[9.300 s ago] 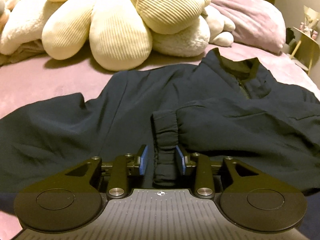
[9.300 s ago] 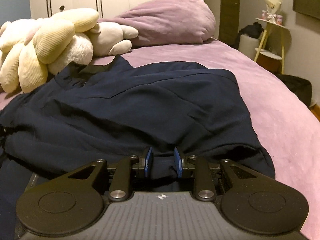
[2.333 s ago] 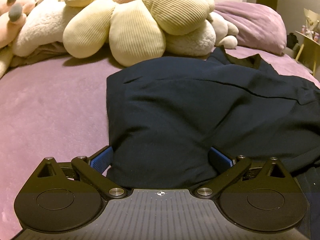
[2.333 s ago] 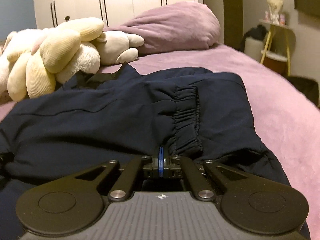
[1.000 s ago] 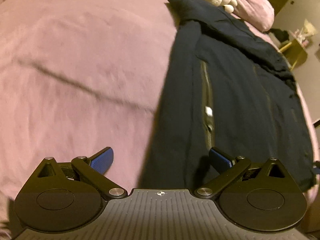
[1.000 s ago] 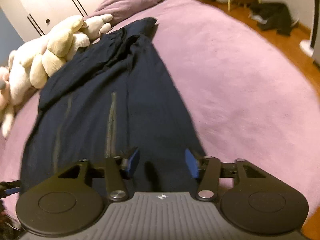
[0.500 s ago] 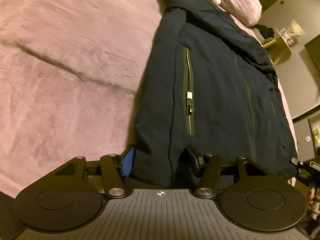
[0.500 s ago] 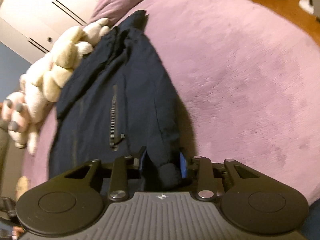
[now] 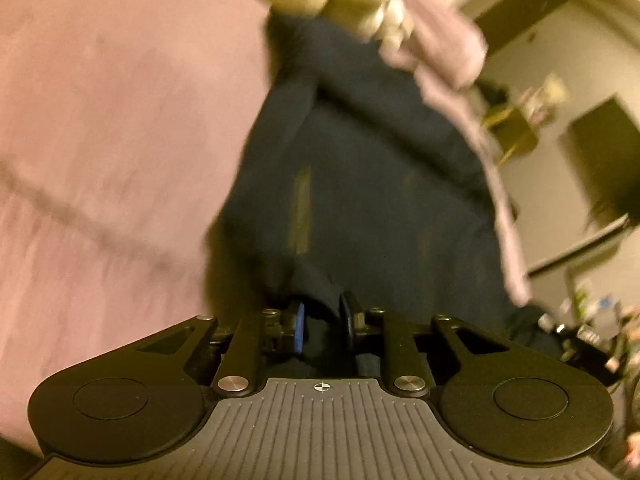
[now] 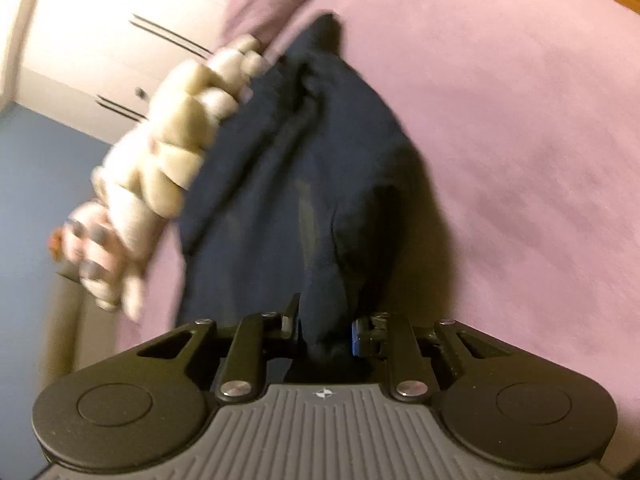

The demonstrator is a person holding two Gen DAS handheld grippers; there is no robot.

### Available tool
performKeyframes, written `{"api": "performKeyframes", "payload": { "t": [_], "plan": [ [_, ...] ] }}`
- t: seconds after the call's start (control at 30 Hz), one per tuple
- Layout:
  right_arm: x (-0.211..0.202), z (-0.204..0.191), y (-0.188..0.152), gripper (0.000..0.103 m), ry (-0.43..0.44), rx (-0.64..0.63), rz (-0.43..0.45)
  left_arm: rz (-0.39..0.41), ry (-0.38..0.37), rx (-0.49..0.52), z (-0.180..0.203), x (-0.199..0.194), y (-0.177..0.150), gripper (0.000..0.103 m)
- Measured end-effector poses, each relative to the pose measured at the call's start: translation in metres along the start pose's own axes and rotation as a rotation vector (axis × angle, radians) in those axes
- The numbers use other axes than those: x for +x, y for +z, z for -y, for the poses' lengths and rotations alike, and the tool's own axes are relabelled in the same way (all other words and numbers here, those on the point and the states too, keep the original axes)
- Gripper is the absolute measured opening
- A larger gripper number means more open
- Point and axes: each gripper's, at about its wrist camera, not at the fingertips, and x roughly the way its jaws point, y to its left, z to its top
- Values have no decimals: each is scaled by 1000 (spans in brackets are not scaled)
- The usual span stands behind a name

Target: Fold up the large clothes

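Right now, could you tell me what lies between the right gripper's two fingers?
A bunched edge of the navy jacket fills the right gripper, as the right wrist view shows.

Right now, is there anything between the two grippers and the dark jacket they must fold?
Nothing visible. The left gripper and the right gripper are each shut on the near edge of the jacket, which stretches toward the plush toys.

pink bedspread [image 10: 520, 120] | cream plush toys [image 10: 176, 136] | white wardrobe [image 10: 100, 32]
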Motion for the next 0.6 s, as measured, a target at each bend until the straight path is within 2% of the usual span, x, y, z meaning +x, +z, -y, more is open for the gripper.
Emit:
{"api": "performKeyframes", "payload": {
  "t": [0.07,0.17,0.23,0.3,0.37,0.43,0.5,0.6],
  "plan": [
    [2,-18,19,20,37,-5,37,67,-31,-17,10,-1,23,21],
    [13,-41,50,20,63,-12,106,140,-33,-52,18,12,62,21],
    [27,-57,74,20,42,-15,170,182,-13,-82,19,29,88,21],
    [43,-68,94,21,-15,-14,226,214,2,-162,12,52,113,21],
    [66,-70,113,21,-49,55,263,215,24,-231,2,78,130,21],
    [92,-65,129,23,-82,116,285,180,76,-259,-3,110,143,21],
    [119,-61,138,23,-141,131,275,151,118,-264,-9,133,150,21],
    [153,-48,144,23,-221,137,237,129,132,-287,-23,155,149,21]
  ]
}}
